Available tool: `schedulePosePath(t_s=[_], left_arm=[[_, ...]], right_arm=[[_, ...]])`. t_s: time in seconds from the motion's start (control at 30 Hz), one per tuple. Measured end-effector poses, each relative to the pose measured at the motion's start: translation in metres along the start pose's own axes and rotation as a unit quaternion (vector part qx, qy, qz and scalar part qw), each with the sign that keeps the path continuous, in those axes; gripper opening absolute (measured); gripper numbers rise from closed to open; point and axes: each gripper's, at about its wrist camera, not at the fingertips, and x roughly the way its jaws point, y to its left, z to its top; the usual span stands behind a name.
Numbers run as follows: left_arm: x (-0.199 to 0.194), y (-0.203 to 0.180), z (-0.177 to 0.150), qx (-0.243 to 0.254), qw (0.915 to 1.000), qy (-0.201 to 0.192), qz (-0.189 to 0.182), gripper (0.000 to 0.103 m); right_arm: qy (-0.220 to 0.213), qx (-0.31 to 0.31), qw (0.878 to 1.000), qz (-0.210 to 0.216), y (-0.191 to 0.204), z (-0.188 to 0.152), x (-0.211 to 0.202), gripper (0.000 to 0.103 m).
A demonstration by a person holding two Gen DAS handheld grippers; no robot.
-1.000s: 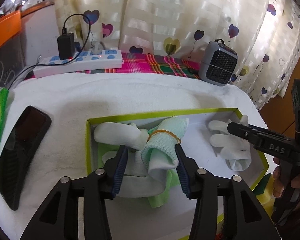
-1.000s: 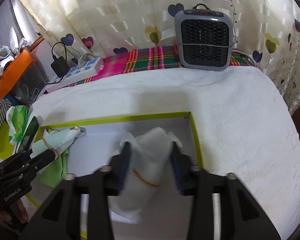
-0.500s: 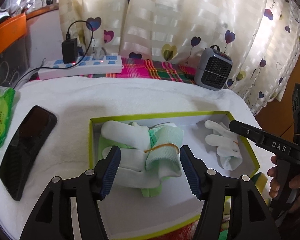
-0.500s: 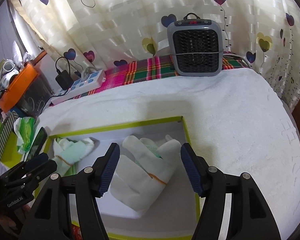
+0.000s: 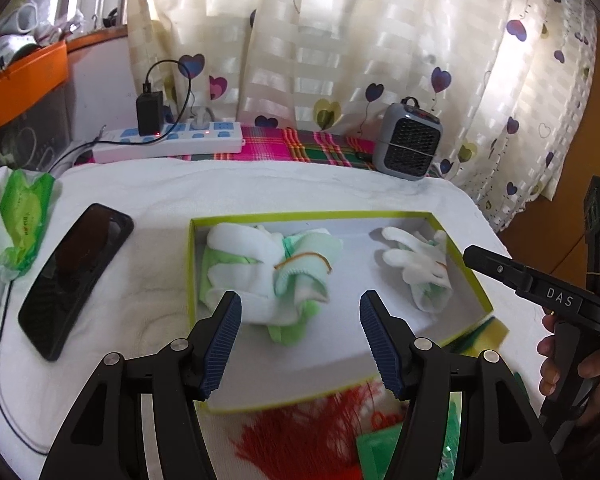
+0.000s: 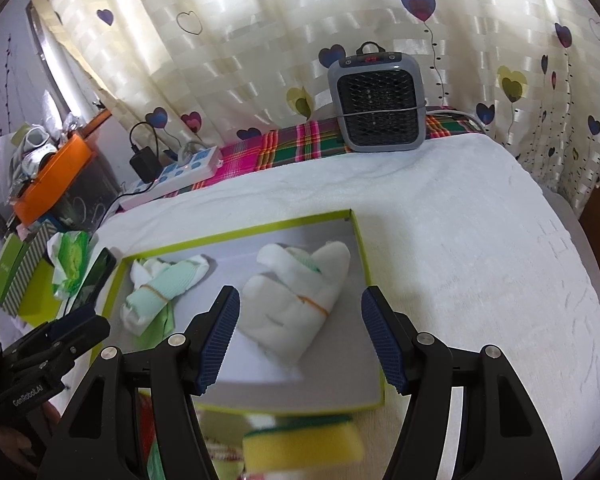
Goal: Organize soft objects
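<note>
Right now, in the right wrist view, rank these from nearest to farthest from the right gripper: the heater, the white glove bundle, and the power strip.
From the right gripper:
1. White glove bundle, in the box just ahead of the fingers.
2. Power strip, far left, by the curtain.
3. Heater, at the back, on the plaid cloth.
The last two are close.

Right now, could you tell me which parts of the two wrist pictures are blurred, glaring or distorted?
Left wrist view: fisheye bends the curtain, which glows brightly; the green-rimmed box and its sock bundle are sharp. Right wrist view: same curved edges; the white glove bundle is slightly soft, and the yellow sponge at the bottom is badly blurred.
</note>
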Motion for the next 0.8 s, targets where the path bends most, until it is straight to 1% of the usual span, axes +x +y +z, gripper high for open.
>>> schedulePosePath(t_s=[0.13,0.27,0.6,0.8], left_arm=[[-0.011,-0.006,-0.011,0.004,1.0,0.0,0.001,0.061],[-0.025,-0.011,-0.024,0.008,0.9999,-0.005,-0.007,0.061],[-0.049,-0.018,-0.064,0.013,0.9997,-0.004,-0.021,0.061],[-0.054,-0.023,-0.086,0.025,0.9994,0.0,-0.025,0.061]], right_arm=[[-0.001,-0.001,1.0,0.006,0.001,-0.011,-0.011,0.064],[-0.009,-0.012,1.0,0.005,0.002,-0.023,-0.027,0.064],[-0.028,-0.016,0.999,0.006,-0.008,-0.063,-0.063,0.064],[-0.043,-0.018,0.999,-0.014,-0.012,-0.084,-0.079,0.064]])
